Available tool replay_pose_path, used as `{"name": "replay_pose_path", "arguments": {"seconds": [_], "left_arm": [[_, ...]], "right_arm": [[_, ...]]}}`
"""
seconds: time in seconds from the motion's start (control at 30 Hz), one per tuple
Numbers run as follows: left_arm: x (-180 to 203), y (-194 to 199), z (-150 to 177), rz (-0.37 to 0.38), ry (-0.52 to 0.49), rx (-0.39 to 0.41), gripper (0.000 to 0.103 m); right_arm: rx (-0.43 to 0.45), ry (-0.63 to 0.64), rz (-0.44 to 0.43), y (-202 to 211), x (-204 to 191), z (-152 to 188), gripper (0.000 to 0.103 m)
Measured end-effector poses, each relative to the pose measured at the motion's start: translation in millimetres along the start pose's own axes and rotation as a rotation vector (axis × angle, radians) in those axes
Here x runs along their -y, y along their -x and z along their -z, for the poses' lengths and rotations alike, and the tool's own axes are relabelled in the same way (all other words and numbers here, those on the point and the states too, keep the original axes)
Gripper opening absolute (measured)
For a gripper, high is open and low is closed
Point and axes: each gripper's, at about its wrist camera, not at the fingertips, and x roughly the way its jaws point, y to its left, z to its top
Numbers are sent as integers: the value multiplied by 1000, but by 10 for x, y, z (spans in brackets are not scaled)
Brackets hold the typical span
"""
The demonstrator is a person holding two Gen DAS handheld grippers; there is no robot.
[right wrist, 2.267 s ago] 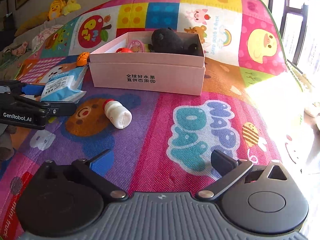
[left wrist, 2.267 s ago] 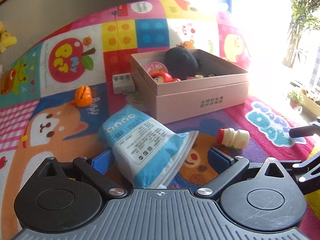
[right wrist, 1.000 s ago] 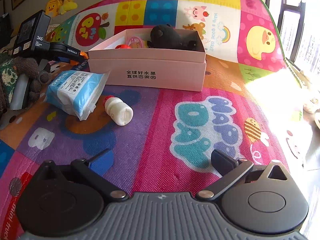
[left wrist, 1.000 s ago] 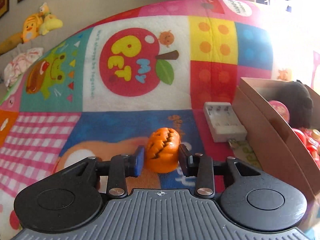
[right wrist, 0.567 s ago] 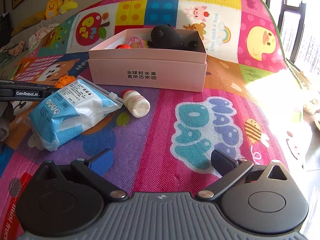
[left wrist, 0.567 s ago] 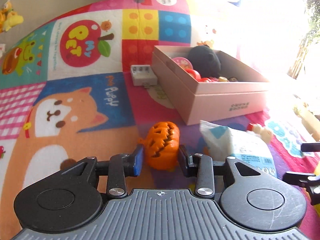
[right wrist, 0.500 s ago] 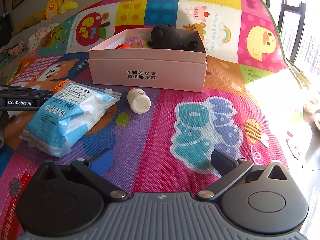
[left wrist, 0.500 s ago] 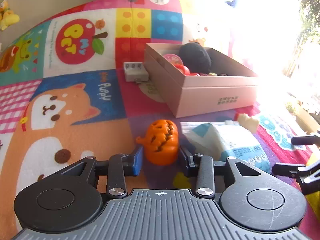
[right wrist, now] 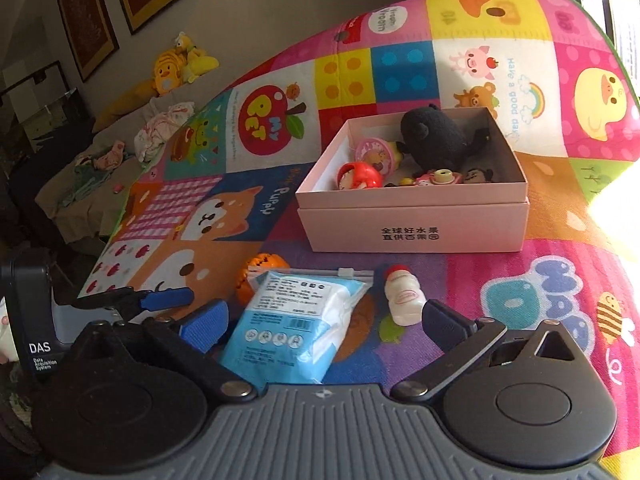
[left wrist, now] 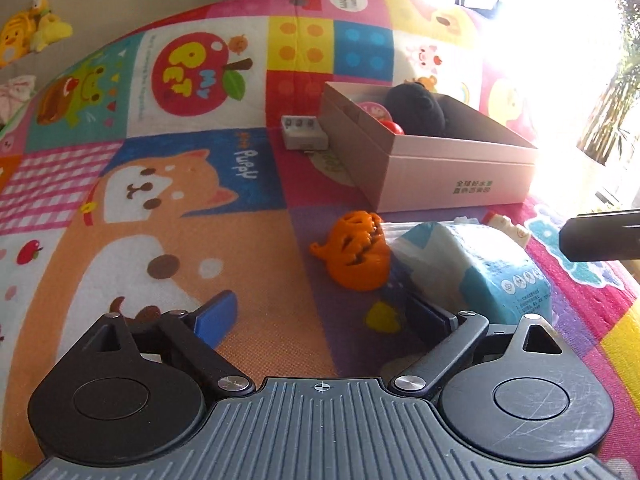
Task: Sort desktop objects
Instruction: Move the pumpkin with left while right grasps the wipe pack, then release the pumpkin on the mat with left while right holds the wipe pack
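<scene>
1. From the left wrist, we see our left gripper with its jaws opening and nothing between them. The orange pumpkin toy sits on the play mat just ahead and a little to the right of the gap, touching the blue tissue pack. The pink box lies beyond both.

2. From the right wrist, we see our right gripper spread wide and empty, with the tissue pack straight ahead between the fingers' lines, its long axis running away from us toward the box. The small white bottle stands just right of it, the pumpkin behind its left corner. We judge the right hand better lined up for the pack.
</scene>
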Motion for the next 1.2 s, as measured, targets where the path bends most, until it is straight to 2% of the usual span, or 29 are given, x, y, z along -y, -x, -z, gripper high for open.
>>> {"name": "replay_pose_path", "arguments": {"seconds": [0.07, 0.13, 0.17, 0.2, 0.23, 0.27, 0.33, 0.47, 0.6, 0.7, 0.83, 0.93, 1.0, 1.2], "left_arm": [[11, 3, 12, 0, -3, -1, 96], [30, 2, 17, -3, -13, -2, 97], [40, -1, 17, -4, -19, -4, 97], [49, -8, 17, -6, -24, -7, 98], [53, -9, 18, -4, -26, -8, 99], [51, -9, 17, 0, -26, -9, 99], [44, -5, 18, 5, -23, -10, 100], [52, -7, 9, 11, -28, -15, 101], [65, -28, -12, 17, -31, -25, 103], [121, -77, -70, 56, -43, -31, 103], [270, -211, -179, 97, -28, -15, 103], [370, -322, -237, 75, -34, -30, 103], [391, -351, -250, 57, -32, -38, 103], [423, -337, -214, 50, -93, -61, 103]], "right_arm": [[-40, -26, -22, -171, -39, -57, 89], [-81, -51, -42, -329, -54, -71, 85], [-99, -54, -43, -380, -57, -67, 80], [-113, -43, -34, -410, -64, -43, 70], [-123, -31, -25, -414, -67, -36, 61], [-121, -24, -24, -372, -57, -26, 56], [-99, -8, -23, -204, -15, -2, 54], [-60, 36, 25, 168, 105, 119, 54], [-25, 21, 129, 515, 331, 291, 54], [11, -17, 215, 621, 509, 374, 54], [36, -86, 249, 590, 696, 448, 55], [54, -97, 250, 557, 719, 487, 64], [68, -86, 275, 525, 713, 517, 75], [75, -83, 291, 394, 717, 621, 85]]}}
